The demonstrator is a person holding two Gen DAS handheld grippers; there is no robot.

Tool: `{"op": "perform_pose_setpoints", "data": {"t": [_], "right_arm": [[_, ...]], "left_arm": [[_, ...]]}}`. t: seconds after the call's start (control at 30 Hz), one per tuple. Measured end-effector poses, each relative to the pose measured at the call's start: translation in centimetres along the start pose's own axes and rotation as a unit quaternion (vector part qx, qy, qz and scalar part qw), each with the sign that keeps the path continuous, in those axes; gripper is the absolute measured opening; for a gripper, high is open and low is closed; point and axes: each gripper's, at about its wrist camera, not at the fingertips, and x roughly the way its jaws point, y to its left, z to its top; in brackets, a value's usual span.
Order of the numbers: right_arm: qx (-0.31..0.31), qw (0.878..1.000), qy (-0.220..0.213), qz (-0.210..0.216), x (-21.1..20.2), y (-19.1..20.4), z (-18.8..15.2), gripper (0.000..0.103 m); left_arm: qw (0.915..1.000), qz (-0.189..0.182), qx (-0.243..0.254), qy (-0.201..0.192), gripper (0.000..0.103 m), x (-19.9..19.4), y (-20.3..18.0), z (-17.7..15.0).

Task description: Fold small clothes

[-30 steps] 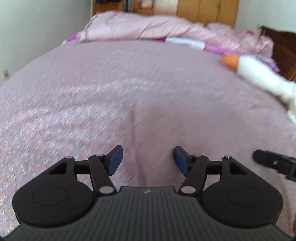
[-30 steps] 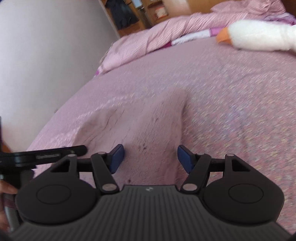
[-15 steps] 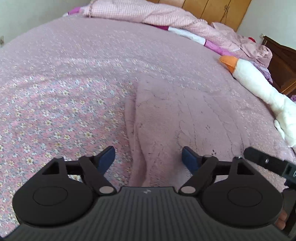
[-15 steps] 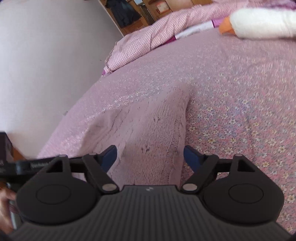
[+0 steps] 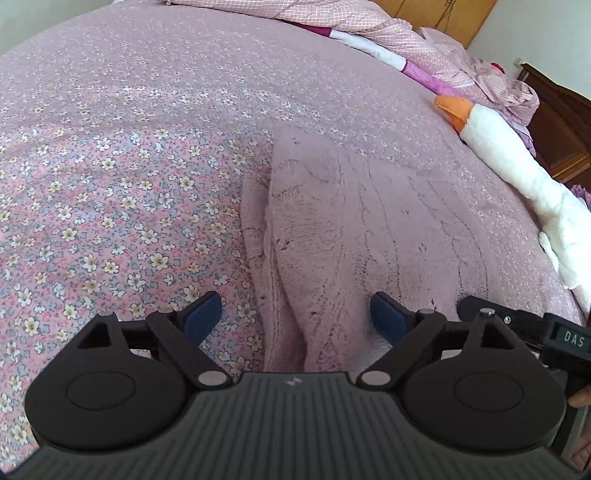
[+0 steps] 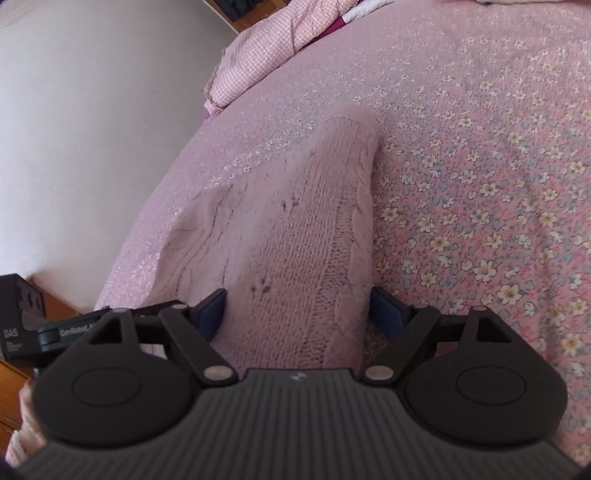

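Note:
A pink knitted garment (image 5: 354,229) lies flat on the flowered bedspread (image 5: 110,155), with a narrower layer showing along its left edge. My left gripper (image 5: 295,317) hovers open over its near left edge, blue pads on either side of the fabric. In the right wrist view the same knitted garment (image 6: 295,236) runs away from me, and my right gripper (image 6: 297,314) stands open astride its near right edge. The bedspread (image 6: 480,166) spreads out to the right of it. Neither gripper holds anything.
A white plush goose (image 5: 517,166) with an orange beak lies at the bed's right side. A bunched pink checked quilt (image 5: 388,26) lies across the far end. The other gripper's black body (image 5: 535,332) shows at right; a wall (image 6: 92,110) and wooden furniture border the bed's left.
Both grippers have come down and closer to the garment's near edge. Their jaws have spread wider apart. The views tilted from the far bed toward the fabric.

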Motion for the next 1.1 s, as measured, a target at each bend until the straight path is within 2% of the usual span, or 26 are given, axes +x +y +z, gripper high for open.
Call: {"op": "perform_pose_setpoints", "data": {"t": [0.4, 0.87, 0.93, 1.0, 1.1], "right_arm": [[0.001, 1.000, 0.006, 0.029, 0.4, -0.9, 0.3, 0.087], [0.021, 0.999, -0.017, 0.035, 1.2, -0.5, 0.3, 0.086], [0.023, 0.999, -0.020, 0.031, 1.2, -0.5, 0.3, 0.076], [0.033, 0.999, -0.022, 0.036, 1.1, -0.7, 0.2, 0.070], [0.045, 0.998, -0.025, 0.038, 0.8, -0.8, 0.1, 0.064]], "left_arm": [[0.9996, -0.026, 0.006, 0.002, 0.098, 1.2, 0.8, -0.1], [0.9968, -0.075, 0.024, -0.010, 0.098, 1.9, 1.1, -0.1], [0.9961, -0.083, 0.026, -0.015, 0.094, 1.9, 1.0, -0.3], [0.9941, -0.105, 0.017, -0.019, 0.078, 1.9, 0.9, -0.4], [0.9923, -0.121, 0.000, -0.027, 0.066, 1.9, 1.1, -0.7]]}}
